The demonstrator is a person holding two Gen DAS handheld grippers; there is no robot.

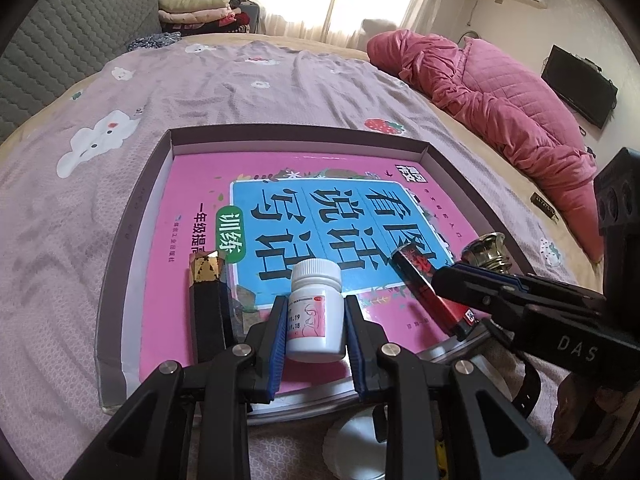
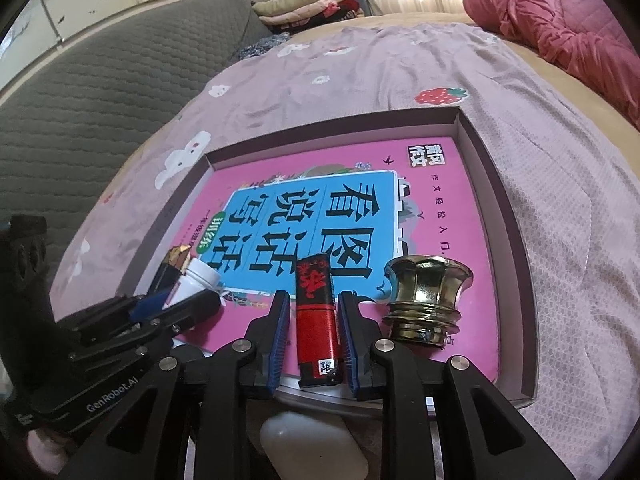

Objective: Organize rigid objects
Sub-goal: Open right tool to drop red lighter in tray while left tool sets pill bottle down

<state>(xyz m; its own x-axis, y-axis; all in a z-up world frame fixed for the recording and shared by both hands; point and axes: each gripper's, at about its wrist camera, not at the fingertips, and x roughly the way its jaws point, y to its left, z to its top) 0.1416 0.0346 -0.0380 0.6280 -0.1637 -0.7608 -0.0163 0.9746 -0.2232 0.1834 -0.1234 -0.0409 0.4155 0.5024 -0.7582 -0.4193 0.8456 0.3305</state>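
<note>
My left gripper (image 1: 316,320) clamps the white pill bottle (image 1: 316,312) standing on the pink book (image 1: 192,240) in the box (image 1: 132,208) on the bed. My right gripper (image 2: 314,320) straddles the red lighter (image 2: 316,320), pads clear, near the box's front edge.

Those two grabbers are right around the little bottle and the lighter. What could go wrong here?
The small white plastic pill bottle stands upright between the left gripper fingers; pulling away crookedly could topple it. The red-and-black lighter lies between the right gripper fingers, which stand slightly off it, close to the shiny brass-coloured knob; a sideways nudge might knock the knob.
</note>
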